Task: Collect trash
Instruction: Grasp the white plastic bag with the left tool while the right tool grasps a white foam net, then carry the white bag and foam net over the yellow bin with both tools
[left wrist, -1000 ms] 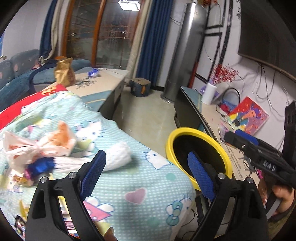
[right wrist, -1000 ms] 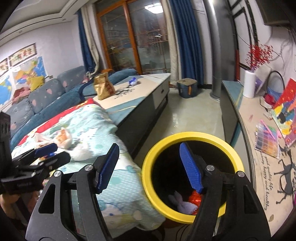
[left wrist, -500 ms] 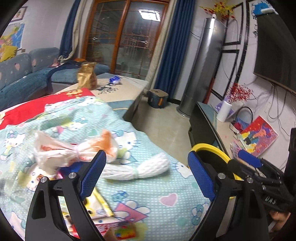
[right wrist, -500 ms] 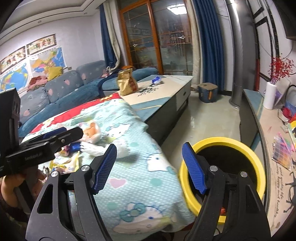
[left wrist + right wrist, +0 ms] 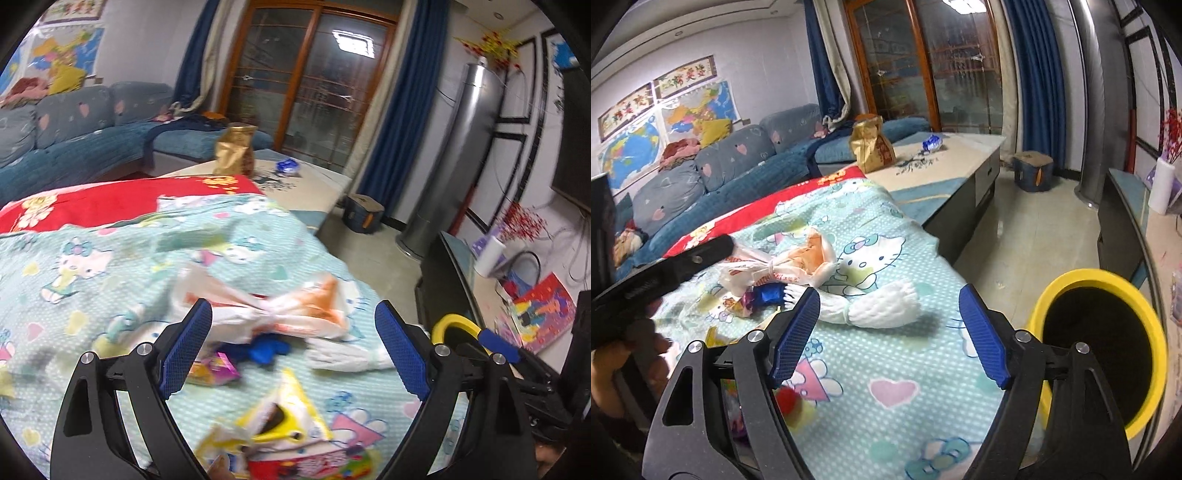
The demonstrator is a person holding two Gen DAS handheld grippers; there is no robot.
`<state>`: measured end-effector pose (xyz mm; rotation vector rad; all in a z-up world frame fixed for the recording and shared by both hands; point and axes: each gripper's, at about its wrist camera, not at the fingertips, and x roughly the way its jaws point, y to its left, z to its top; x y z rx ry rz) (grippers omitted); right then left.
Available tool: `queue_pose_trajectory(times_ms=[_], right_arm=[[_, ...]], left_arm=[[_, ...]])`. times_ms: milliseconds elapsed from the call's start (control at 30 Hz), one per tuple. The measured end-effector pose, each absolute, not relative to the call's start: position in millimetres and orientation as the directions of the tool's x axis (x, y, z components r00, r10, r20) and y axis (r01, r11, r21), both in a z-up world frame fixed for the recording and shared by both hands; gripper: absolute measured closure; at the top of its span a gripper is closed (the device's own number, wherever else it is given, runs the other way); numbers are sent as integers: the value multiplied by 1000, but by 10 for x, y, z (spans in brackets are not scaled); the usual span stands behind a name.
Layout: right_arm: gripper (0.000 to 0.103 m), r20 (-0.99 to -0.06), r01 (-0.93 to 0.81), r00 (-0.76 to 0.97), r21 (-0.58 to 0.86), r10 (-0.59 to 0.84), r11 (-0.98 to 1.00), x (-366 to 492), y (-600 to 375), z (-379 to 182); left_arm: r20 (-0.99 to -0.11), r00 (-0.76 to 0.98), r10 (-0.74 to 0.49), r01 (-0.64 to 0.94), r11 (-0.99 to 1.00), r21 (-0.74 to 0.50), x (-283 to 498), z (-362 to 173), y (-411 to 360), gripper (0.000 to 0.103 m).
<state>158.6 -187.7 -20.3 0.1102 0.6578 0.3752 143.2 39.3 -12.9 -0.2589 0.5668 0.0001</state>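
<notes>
Both grippers have swung from the yellow bin (image 5: 1108,354) toward the blanket (image 5: 886,369). The left gripper (image 5: 293,354) hangs wide open and empty over the knotted bag (image 5: 273,314), with blue wrapper (image 5: 266,349) and yellow packet (image 5: 284,413) near it. The right gripper (image 5: 886,336), likewise open and empty, faces the white wad (image 5: 882,304), which lies between bag and bin. A fresh pick likely follows; trash remains uncollected.
</notes>
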Motion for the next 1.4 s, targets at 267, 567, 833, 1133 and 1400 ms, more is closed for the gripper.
queue_pose_trajectory(times_ms=[267, 567, 833, 1133, 1400], right_arm=[[33, -657, -270, 648, 274, 385, 923, 1973, -1700, -514], [59, -684, -237, 557, 413, 472, 879, 2152, -1739, -774], [83, -642, -275, 597, 400, 481, 874, 1905, -1816, -680], [84, -605, -348, 638, 326, 477, 879, 1649, -1797, -469], [84, -581, -373, 650, 318, 490, 872, 1528, -1832, -349]], left_arm=[[-548, 835, -45, -176, 923, -343, 1513, -289, 928, 16], [-582, 798, -155, -196, 847, -494, 1704, -580, 1195, 26], [-583, 793, -179, -167, 856, -489, 1706, -593, 1082, 75], [-529, 833, -161, -122, 879, -461, 1548, -347, 966, 81], [-478, 863, -163, -85, 886, -455, 1422, -112, 906, 81]])
